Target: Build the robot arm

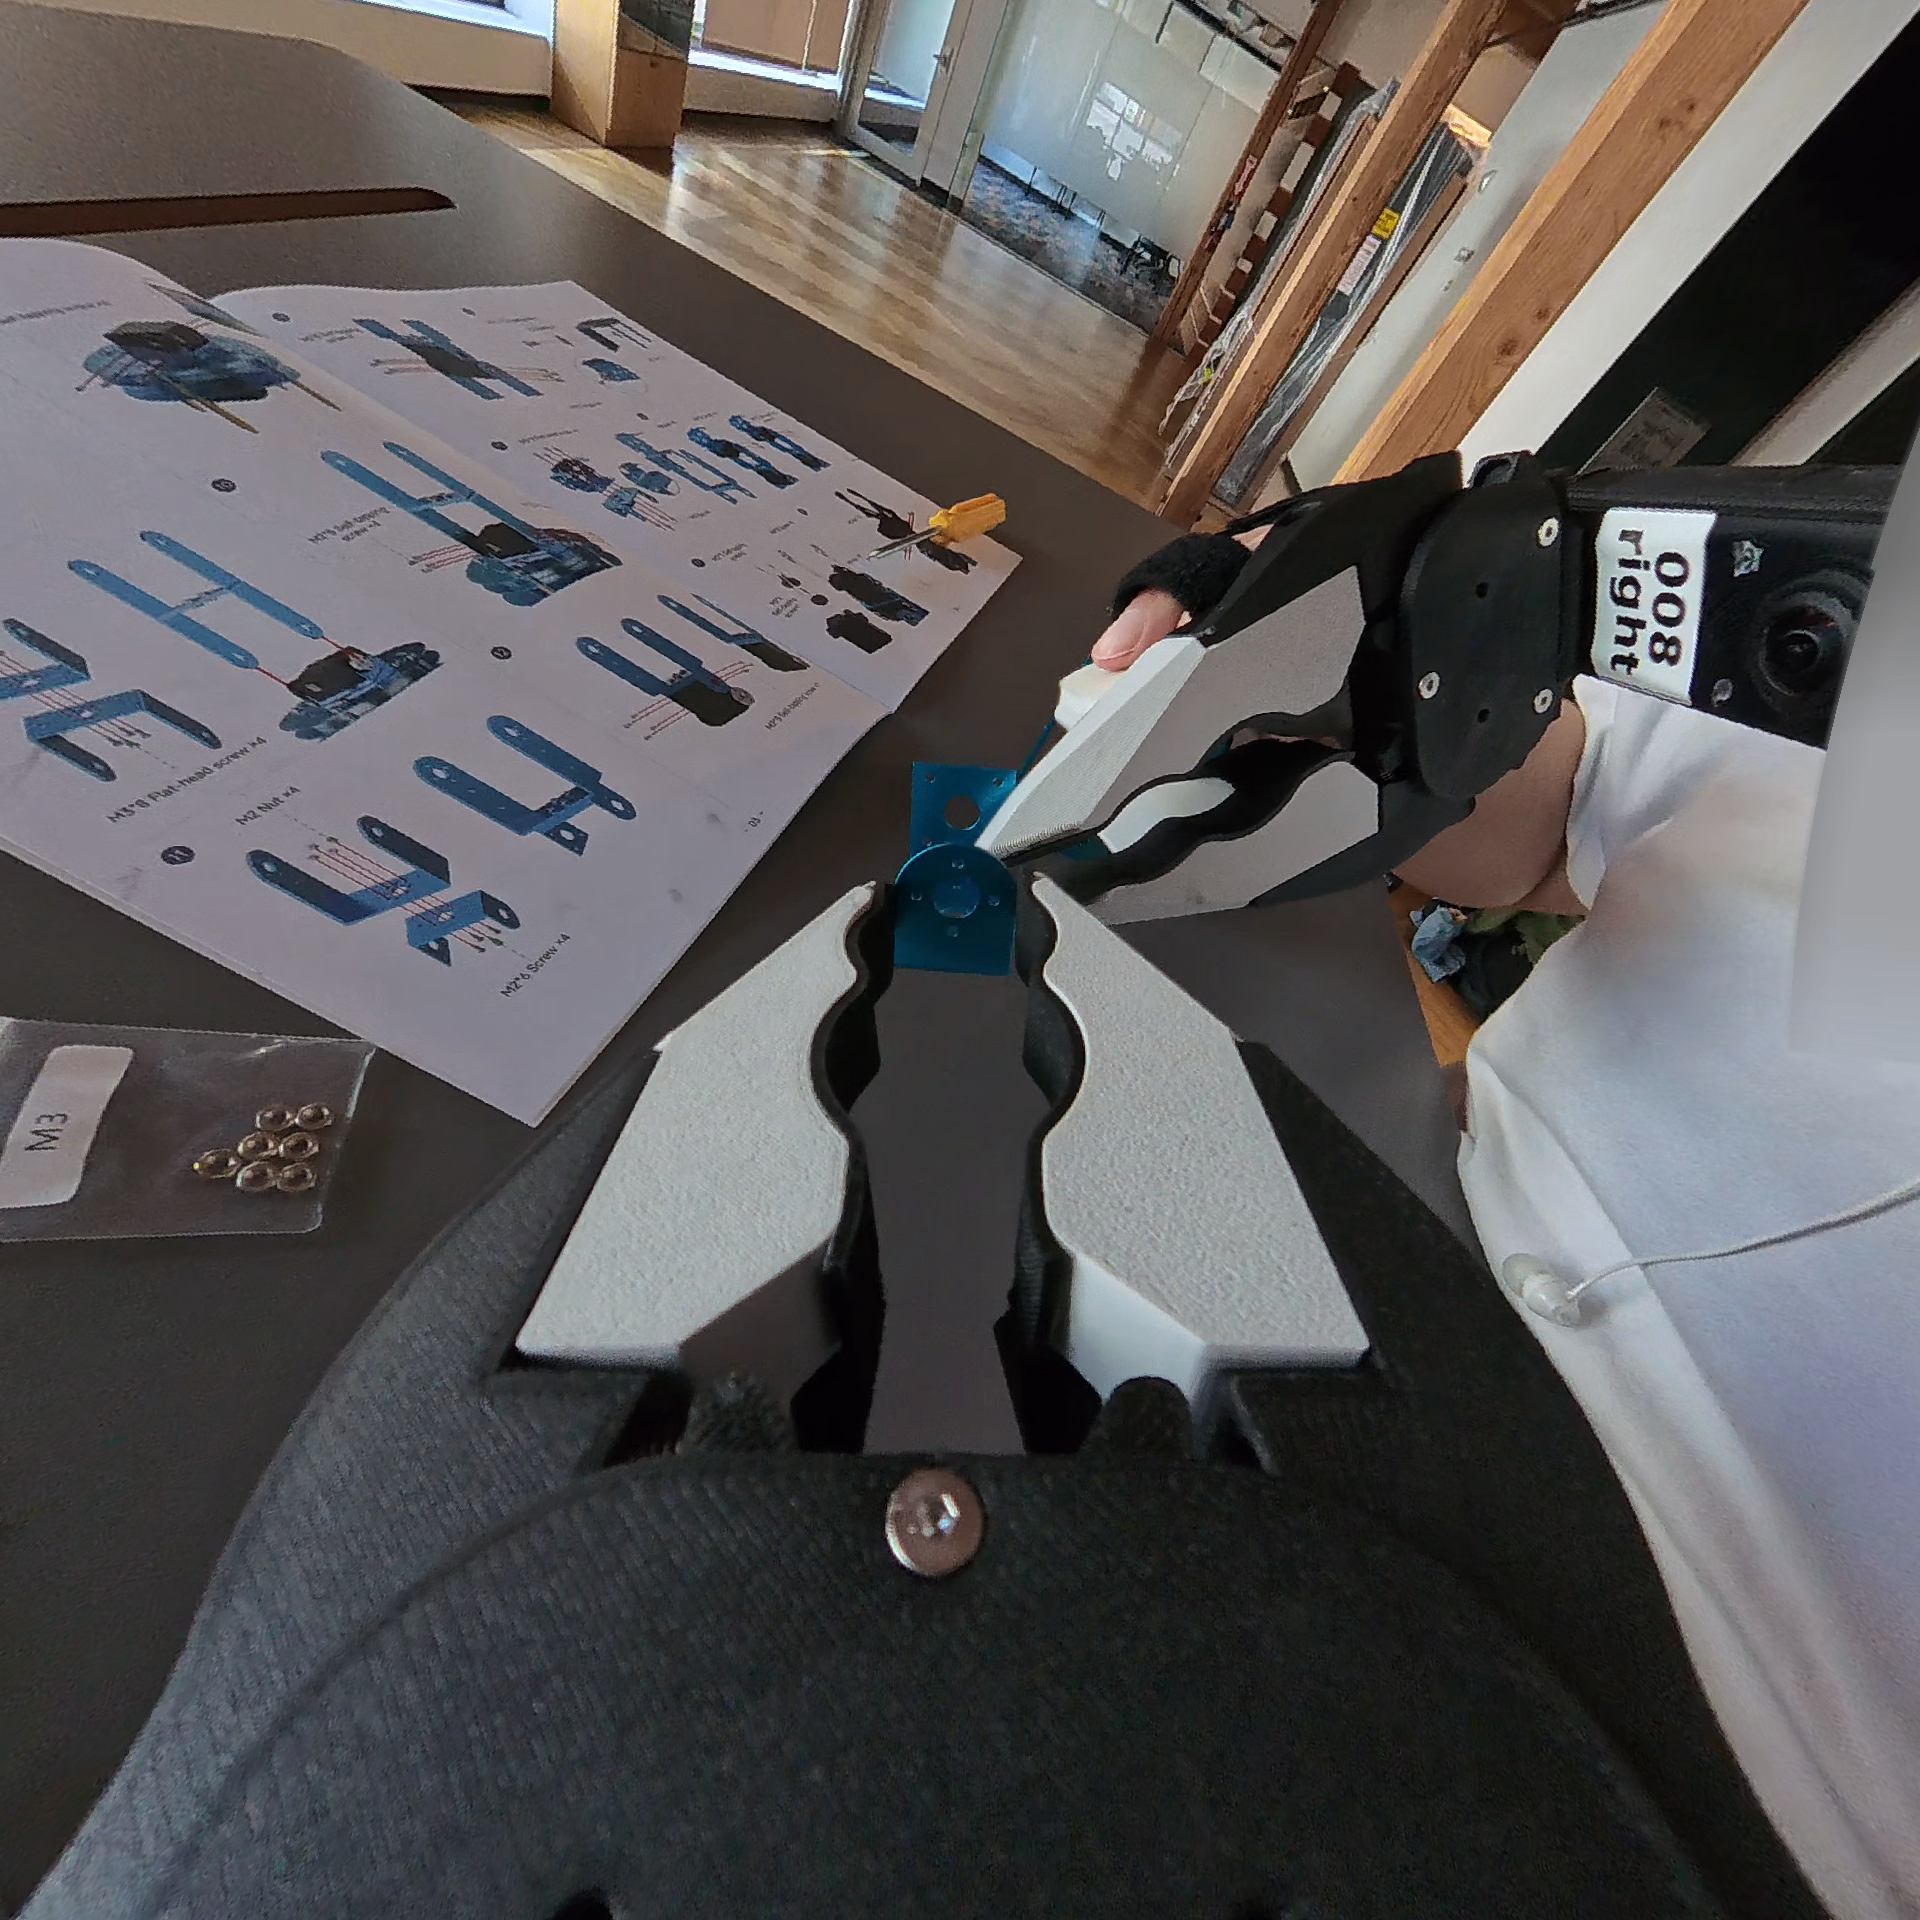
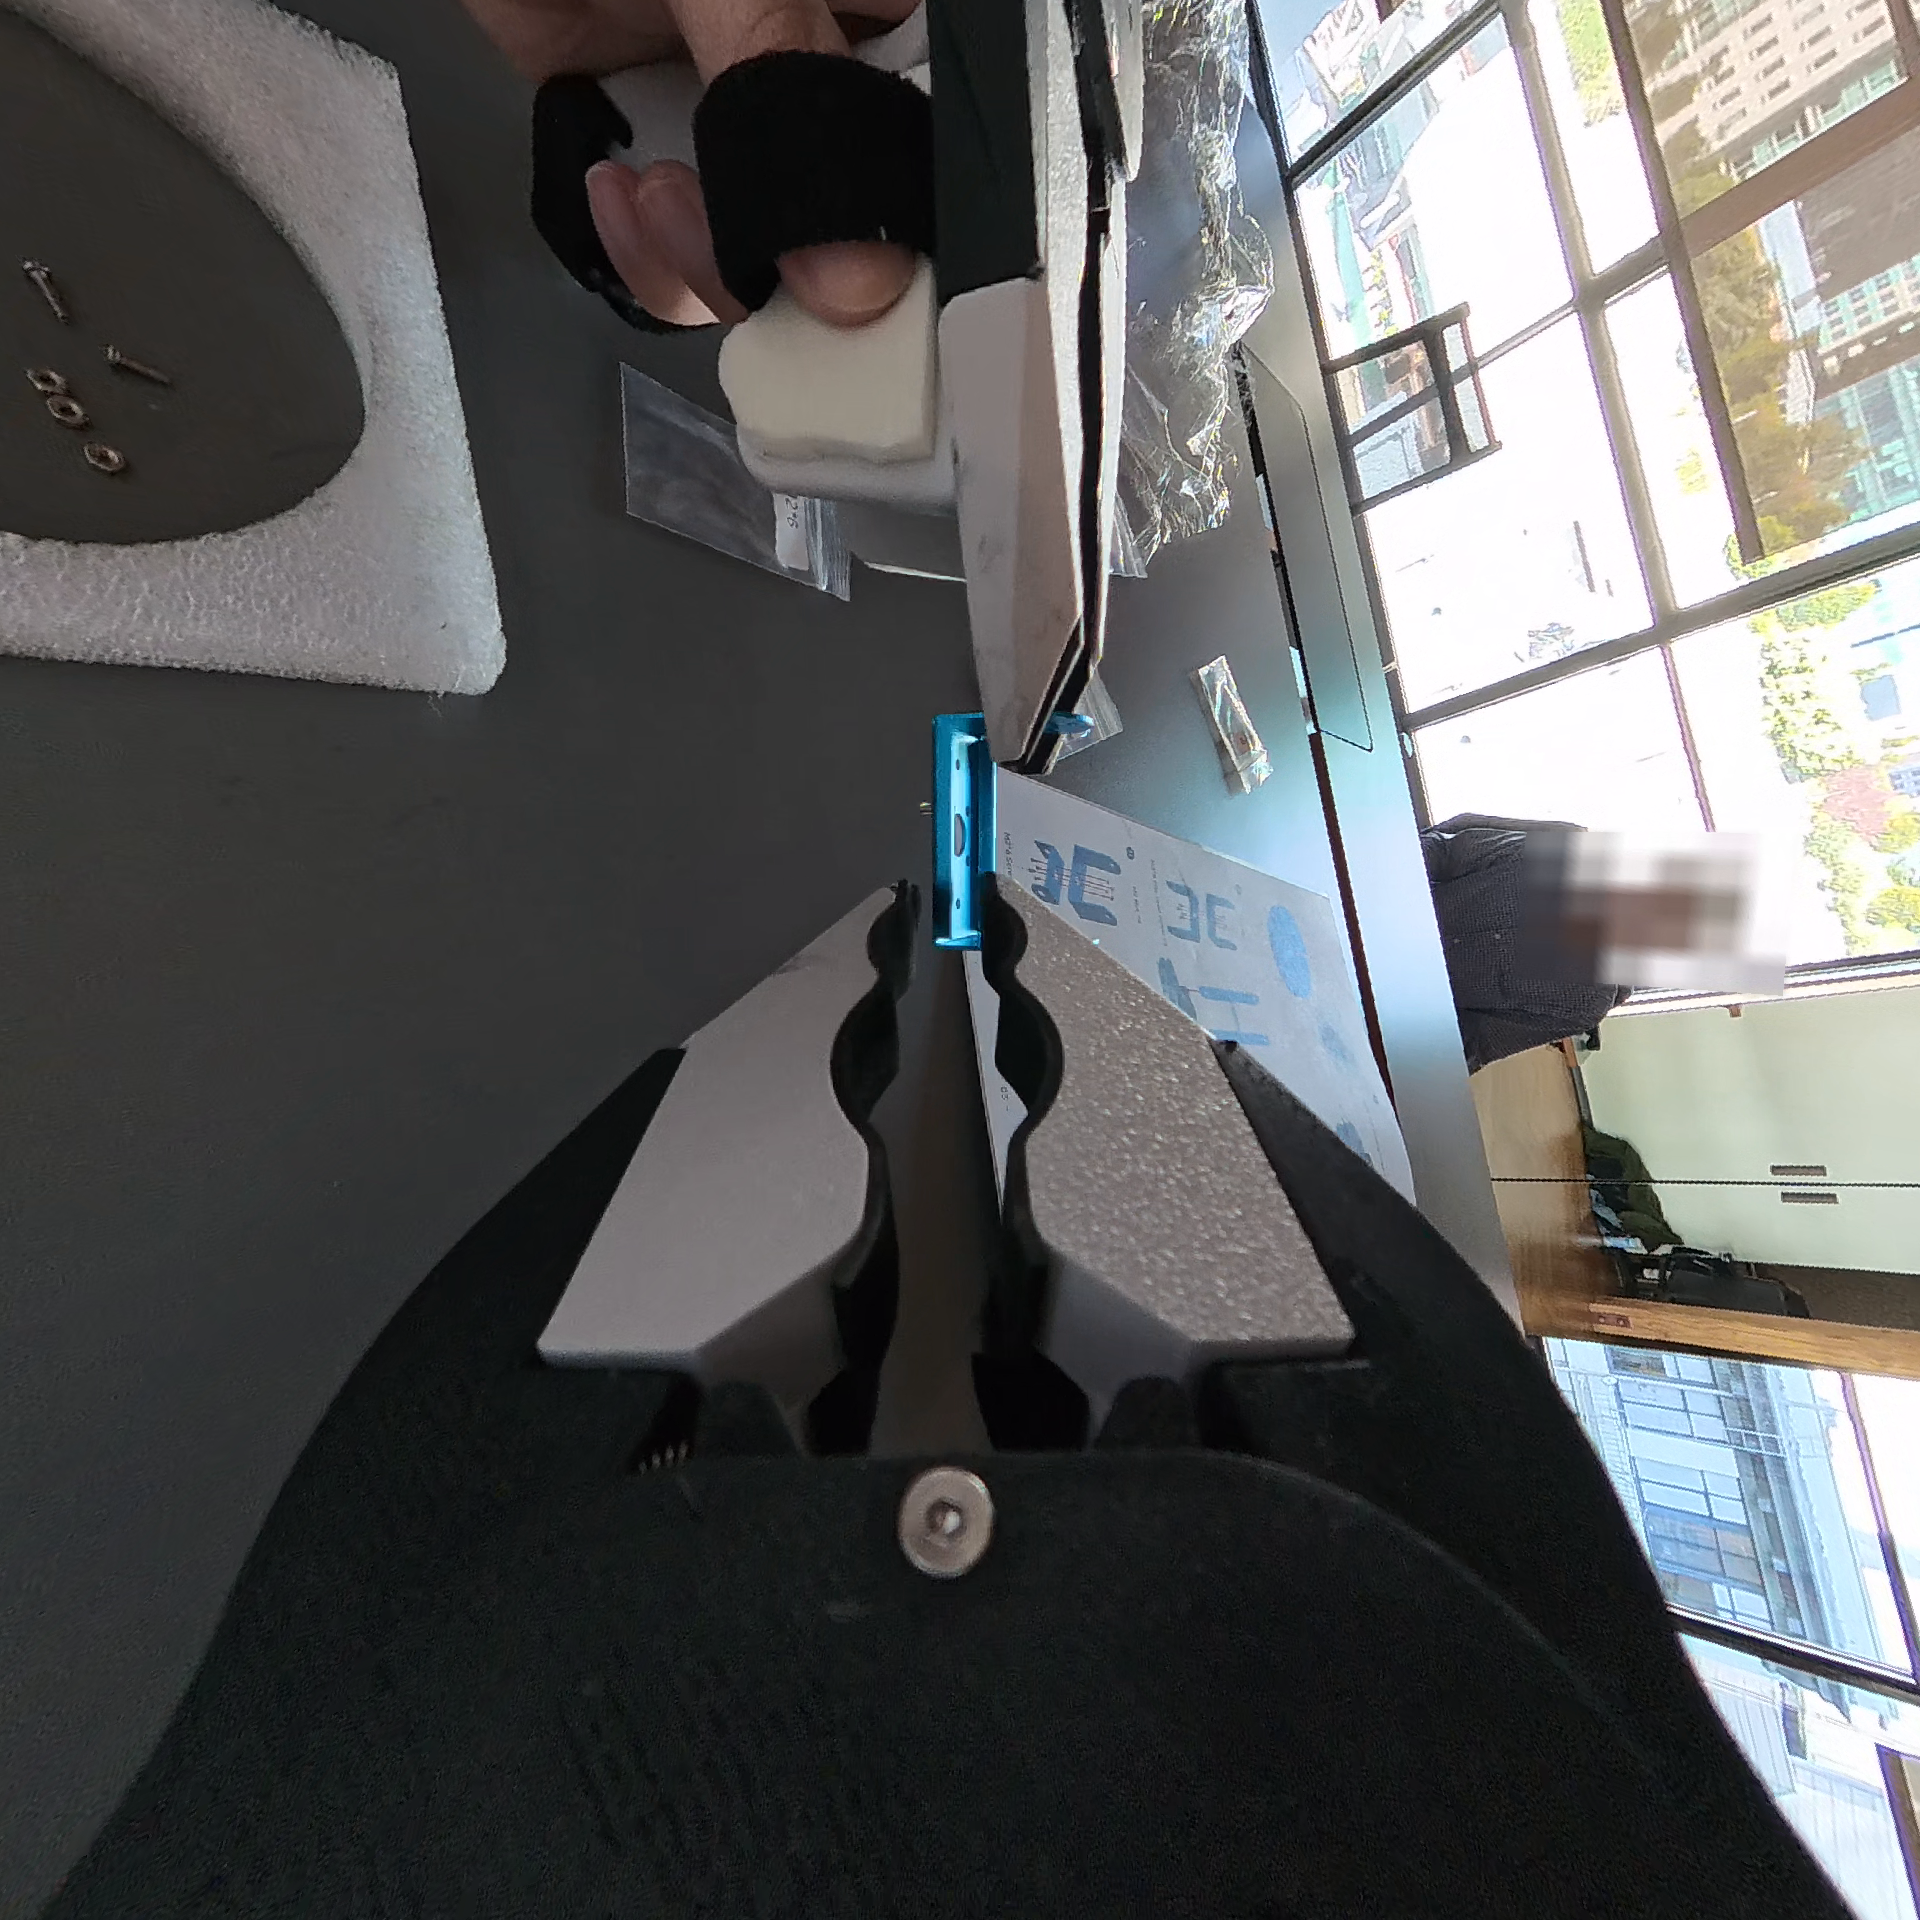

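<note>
A small blue metal bracket [image 1: 951,940] with a round blue hub on its face is held above the dark table [image 1: 727,1039], between both grippers. My left gripper [image 1: 954,891] is shut on the bracket's two side edges at its fingertips. My right gripper [image 1: 1003,847] comes in from the right and pinches the bracket's upper plate. In the right wrist view the bracket [image 2: 956,831] shows edge-on between the tips of my right gripper [image 2: 951,891], and my left gripper [image 2: 1039,743] reaches down from above onto its far end.
An open instruction booklet [image 1: 416,623] lies at the left with a yellow-handled screwdriver [image 1: 956,520] on its far corner. A clear bag of nuts [image 1: 260,1143] lies near it. A white foam sheet [image 2: 416,520] rings loose screws and nuts [image 2: 73,405]. Small plastic bags [image 2: 727,488] lie beyond. Both grippers' tips are close together, under 4 cm apart.
</note>
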Available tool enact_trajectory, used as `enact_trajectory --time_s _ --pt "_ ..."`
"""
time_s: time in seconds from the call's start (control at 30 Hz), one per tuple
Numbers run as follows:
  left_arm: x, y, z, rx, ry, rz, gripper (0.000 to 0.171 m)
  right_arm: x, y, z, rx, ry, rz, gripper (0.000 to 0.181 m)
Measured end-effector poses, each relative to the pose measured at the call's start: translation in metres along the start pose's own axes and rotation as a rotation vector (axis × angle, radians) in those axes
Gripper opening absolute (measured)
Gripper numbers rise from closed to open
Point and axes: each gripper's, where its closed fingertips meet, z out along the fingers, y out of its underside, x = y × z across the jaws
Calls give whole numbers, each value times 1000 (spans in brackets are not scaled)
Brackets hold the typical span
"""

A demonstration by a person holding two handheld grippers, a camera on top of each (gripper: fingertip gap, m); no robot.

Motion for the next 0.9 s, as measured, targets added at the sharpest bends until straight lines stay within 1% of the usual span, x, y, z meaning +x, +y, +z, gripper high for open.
enact_trajectory --time_s 0.23,0.33,0.4,0.5,0.63,0.7,0.77,0.83,0.87,0.9 --pt "-1 -2 -1 14 3 -15 22 2 -9 -9 63 0 58 14" --pt "-2 -3 -2 23 -1 -15 22 7 -14 -19 106 -4 129 14" --pt "-3 -4 -3 30 -6 -16 22 2 -11 -30 108 -60 202 15" --pt "-1 -9 -6 52 2 -15 22 1 6 -61 123 -99 317 16" --pt "6 -17 -9 91 37 -38 21 8 53 -110 68 -67 381 24" --pt "10 -21 -9 116 61 -56 22 5 77 -127 26 -82 360 27" --pt "15 -25 -10 137 89 -66 22 -10 95 -134 -36 -147 286 30" --pt "18 -27 -9 145 99 -64 22 -24 100 -133 -52 -201 193 32" --pt "19 -27 -9 143 97 -61 22 -32 94 -131 -18 -250 190 31" --pt "19 -27 -7 143 94 -58 22 -36 85 -129 21 -294 239 32"
